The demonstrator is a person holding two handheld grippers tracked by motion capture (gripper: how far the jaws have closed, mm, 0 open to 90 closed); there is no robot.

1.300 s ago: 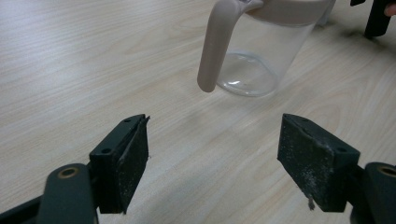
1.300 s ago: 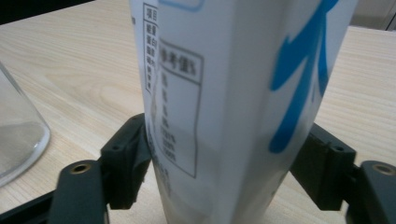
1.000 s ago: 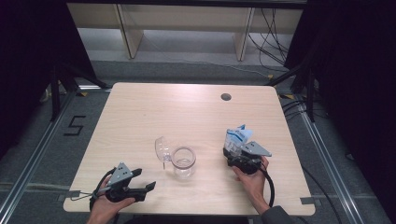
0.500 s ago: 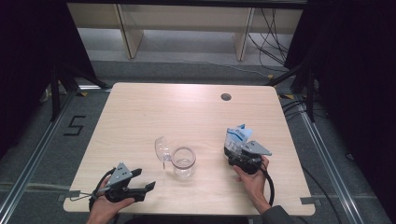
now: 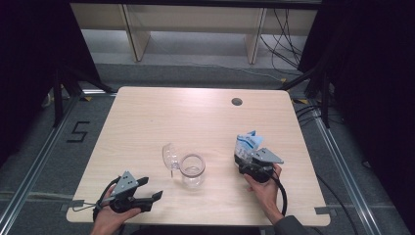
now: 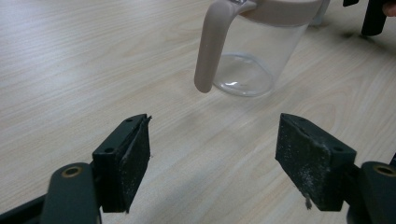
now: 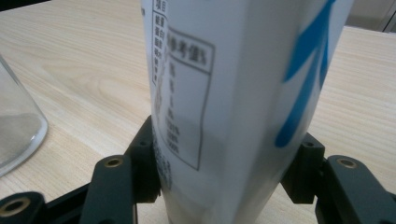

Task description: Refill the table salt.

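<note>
One carton (image 7: 243, 93) (clamped in right tongs (image 7: 224, 186)), one pitcher (image 5: 192, 171), one table (image 5: 147, 122).

We log a light wooden table (image 5: 147, 122), grain running crosswise, corners rounded. Near the table's far right corner sits a round dark cable hole (image 5: 237, 102). On the grey floor left of the table, a black "5" marking (image 5: 78, 132). Metal floor rails (image 5: 34, 171) run along the table's left and right sides. Beyond the table's far edge stands pale wooden shelving (image 5: 132, 39) on upright panels. Black cables (image 5: 279, 34) trail over the floor past the table's far right. Black curtains (image 5: 29, 49) hang on both sides of the table.
</note>
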